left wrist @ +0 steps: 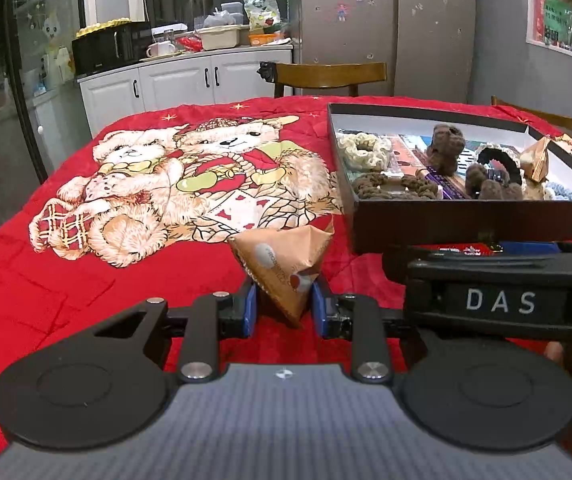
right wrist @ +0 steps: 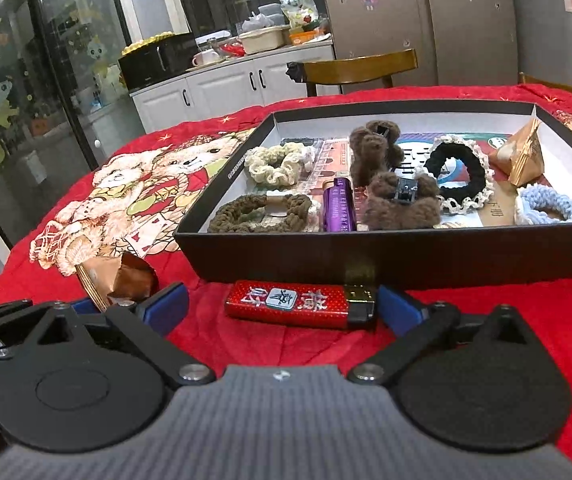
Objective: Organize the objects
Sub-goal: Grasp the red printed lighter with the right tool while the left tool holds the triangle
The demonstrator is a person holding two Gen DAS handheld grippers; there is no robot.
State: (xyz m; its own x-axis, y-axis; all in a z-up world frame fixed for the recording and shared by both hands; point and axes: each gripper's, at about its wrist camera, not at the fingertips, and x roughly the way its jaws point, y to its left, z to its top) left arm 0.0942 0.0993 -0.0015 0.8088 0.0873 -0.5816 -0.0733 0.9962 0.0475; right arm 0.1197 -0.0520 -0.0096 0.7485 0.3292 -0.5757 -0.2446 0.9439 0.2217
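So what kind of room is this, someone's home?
Probably a home kitchen and dining area: white cabinets with a cluttered countertop, a tall fridge with stickers, and a wooden chair at a table under a red teddy-bear cloth.

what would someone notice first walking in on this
The bright red teddy-bear blanket covering the table, and on it the black box full of scrunchies and fuzzy brown clips. Nearer, the left gripper pinches a tan snack packet, and a red lighter lies between the right gripper's open fingers.
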